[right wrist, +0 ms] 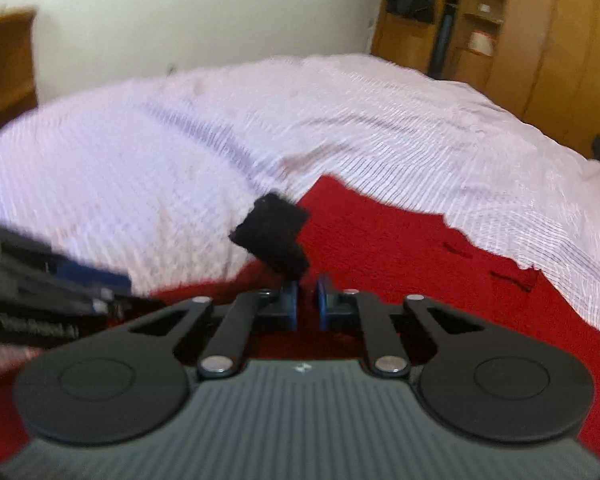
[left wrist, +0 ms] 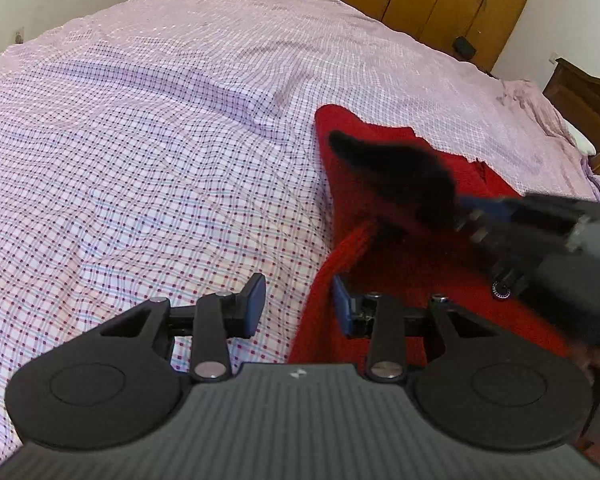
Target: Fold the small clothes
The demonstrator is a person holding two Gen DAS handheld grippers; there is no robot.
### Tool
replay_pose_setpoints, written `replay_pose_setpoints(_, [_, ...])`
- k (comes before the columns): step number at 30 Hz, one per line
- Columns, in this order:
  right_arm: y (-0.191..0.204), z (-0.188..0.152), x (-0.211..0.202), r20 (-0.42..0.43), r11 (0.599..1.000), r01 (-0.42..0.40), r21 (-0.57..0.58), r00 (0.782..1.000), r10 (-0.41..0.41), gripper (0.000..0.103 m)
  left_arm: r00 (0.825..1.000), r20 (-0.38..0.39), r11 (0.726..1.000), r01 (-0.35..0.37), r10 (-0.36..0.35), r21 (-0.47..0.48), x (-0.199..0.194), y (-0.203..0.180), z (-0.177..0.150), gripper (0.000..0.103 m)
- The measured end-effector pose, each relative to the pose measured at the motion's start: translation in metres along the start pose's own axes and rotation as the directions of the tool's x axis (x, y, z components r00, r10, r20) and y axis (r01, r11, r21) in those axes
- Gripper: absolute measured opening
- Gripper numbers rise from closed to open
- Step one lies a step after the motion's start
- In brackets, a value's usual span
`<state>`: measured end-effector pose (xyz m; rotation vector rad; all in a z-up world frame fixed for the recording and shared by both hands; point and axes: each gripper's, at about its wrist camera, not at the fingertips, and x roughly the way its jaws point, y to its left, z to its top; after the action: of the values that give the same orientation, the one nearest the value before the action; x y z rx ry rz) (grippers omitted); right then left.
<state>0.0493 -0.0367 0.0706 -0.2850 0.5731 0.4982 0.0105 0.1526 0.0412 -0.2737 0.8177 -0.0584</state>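
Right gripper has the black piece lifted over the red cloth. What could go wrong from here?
1. The right gripper pinches only the end of the black garment, so it may slip out.
2. The left gripper is open and straddles the red cloth edge; closing there could drag it.
3. The right view is blurred, so placement is hard to judge.

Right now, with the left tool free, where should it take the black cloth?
Grip the free pointed tip of the black cloth, coming from the left over the red garment. The right tool pinches the other end, so that tip hangs clear. The left tool is open.
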Motion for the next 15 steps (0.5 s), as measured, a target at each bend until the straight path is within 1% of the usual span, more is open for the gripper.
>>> replay_pose_setpoints(4, [-0.025, 0.011, -0.021, 0.074, 0.993, 0.055, 0.102, 0.995, -0.063, 0.012, 1.000, -0.001, 1.000, -0.002, 0.002, 0.001, 0.000, -0.002, 0.000, 0.042])
replay_pose_setpoints(7, [-0.052, 0.012, -0.036, 0.100, 0.975, 0.103, 0.196, 0.987, -0.124, 0.012, 1.000, 0.002, 1.000, 0.000, 0.000, 0.010, -0.002, -0.006, 0.002, 0.042])
replay_pose_setpoints(10, [-0.077, 0.004, -0.048, 0.100, 0.948, 0.163, 0.273, 0.975, -0.197, 0.012, 1.000, 0.009, 1.000, 0.007, -0.007, 0.023, -0.003, -0.013, 0.006, 0.042])
replay_pose_setpoints(12, [-0.095, -0.005, -0.054, 0.089, 0.921, 0.197, 0.335, 0.967, -0.239, 0.012, 1.000, 0.014, 0.999, 0.012, -0.013, 0.033, -0.005, -0.018, 0.009, 0.042])
replay_pose_setpoints(15, [-0.121, -0.025, -0.058, 0.047, 0.871, 0.228, 0.436, 0.960, -0.275, 0.012, 0.999, 0.019, 0.998, 0.029, -0.030, 0.049, -0.004, -0.028, 0.014, 0.042])
